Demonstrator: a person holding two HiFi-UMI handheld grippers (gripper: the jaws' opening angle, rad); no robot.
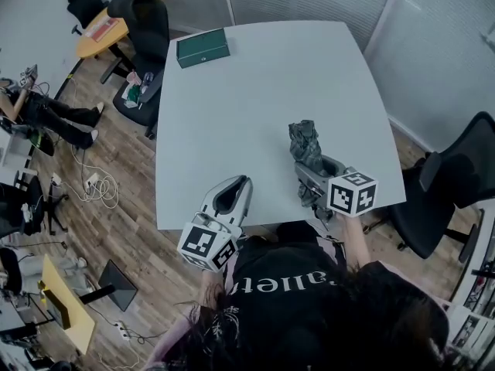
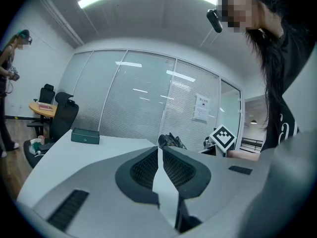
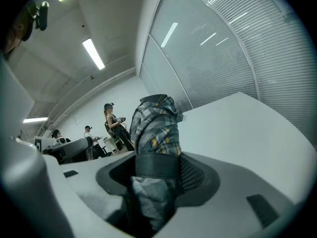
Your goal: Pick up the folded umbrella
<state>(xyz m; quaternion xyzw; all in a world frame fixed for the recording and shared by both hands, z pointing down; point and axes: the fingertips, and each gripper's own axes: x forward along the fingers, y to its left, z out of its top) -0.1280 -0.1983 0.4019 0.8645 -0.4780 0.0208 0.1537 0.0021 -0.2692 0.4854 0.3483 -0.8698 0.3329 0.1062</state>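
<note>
The folded umbrella (image 1: 304, 141), grey plaid with a dark strap round it, is held off the white table (image 1: 255, 91) near its front right part. My right gripper (image 1: 312, 170) is shut on it, and the fabric end sticks out past the fingertips. In the right gripper view the umbrella (image 3: 156, 125) stands up between the jaws of the right gripper (image 3: 157, 163) and hides the gap. My left gripper (image 1: 240, 182) hovers at the table's front edge, shut and holding nothing. In the left gripper view the tips of the left gripper (image 2: 159, 150) meet, and the umbrella (image 2: 171, 140) shows beyond them.
A dark green box (image 1: 203, 47) lies at the table's far left corner. Black office chairs stand to the left (image 1: 143, 29) and to the right (image 1: 448, 192). A round wooden table (image 1: 108, 25) and seated people are on the left. Glass partitions close the far side.
</note>
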